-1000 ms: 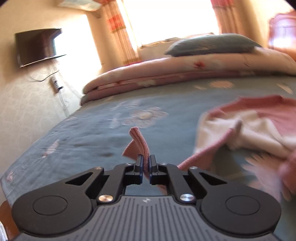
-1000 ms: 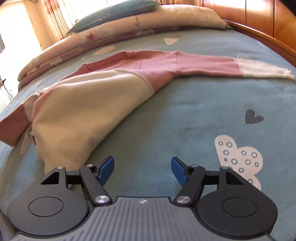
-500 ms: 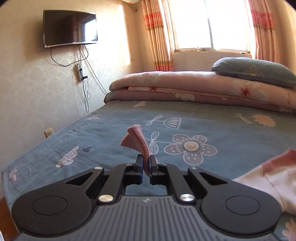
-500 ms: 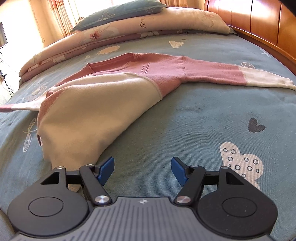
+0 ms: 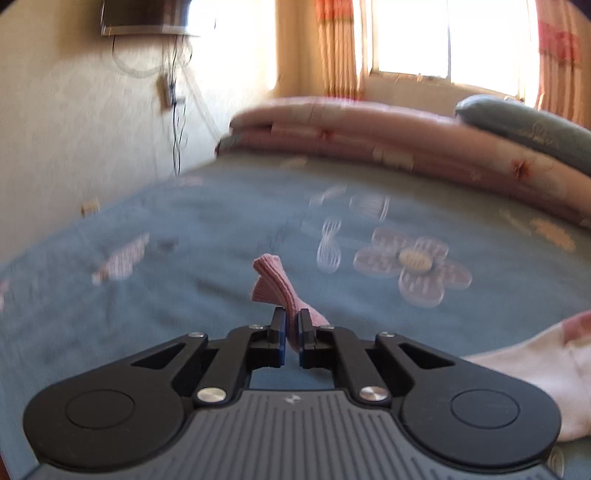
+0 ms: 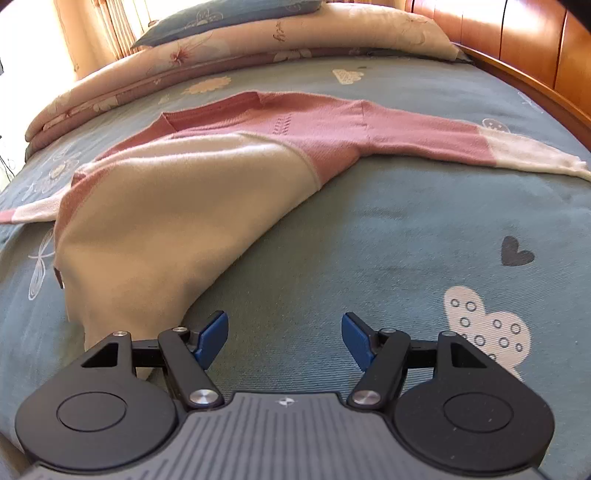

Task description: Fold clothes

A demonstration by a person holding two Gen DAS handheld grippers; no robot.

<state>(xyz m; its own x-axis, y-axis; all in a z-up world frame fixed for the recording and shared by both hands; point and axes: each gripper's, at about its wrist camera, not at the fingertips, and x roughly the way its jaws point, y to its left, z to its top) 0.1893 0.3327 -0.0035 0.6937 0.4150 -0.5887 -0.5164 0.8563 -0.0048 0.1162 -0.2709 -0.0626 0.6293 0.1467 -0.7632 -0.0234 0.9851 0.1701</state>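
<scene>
A pink and cream sweater (image 6: 207,184) lies spread on the blue bedspread (image 6: 406,229), one sleeve (image 6: 480,144) stretched to the right. My left gripper (image 5: 290,325) is shut on the pink ribbed cuff (image 5: 275,282) of the other sleeve, which pokes up between its pads; the cream sleeve part (image 5: 532,373) trails off to the right. That sleeve (image 6: 26,212) is pulled out to the left in the right wrist view. My right gripper (image 6: 284,332) stands open just over the bedspread, beside the sweater's cream hem, with nothing between its fingers.
Folded floral quilts (image 6: 229,55) with a blue pillow (image 5: 528,125) on top lie along the far side of the bed. A wooden headboard (image 6: 517,48) rises at the right. A wall with a mounted television (image 5: 144,16) and hanging cables stands beyond the bed's left edge.
My left gripper has carried the cuff leftwards away from the sweater's body, drawing the sleeve out straight. The sweater's left side has been pulled flatter. The right gripper has stayed put, open.
</scene>
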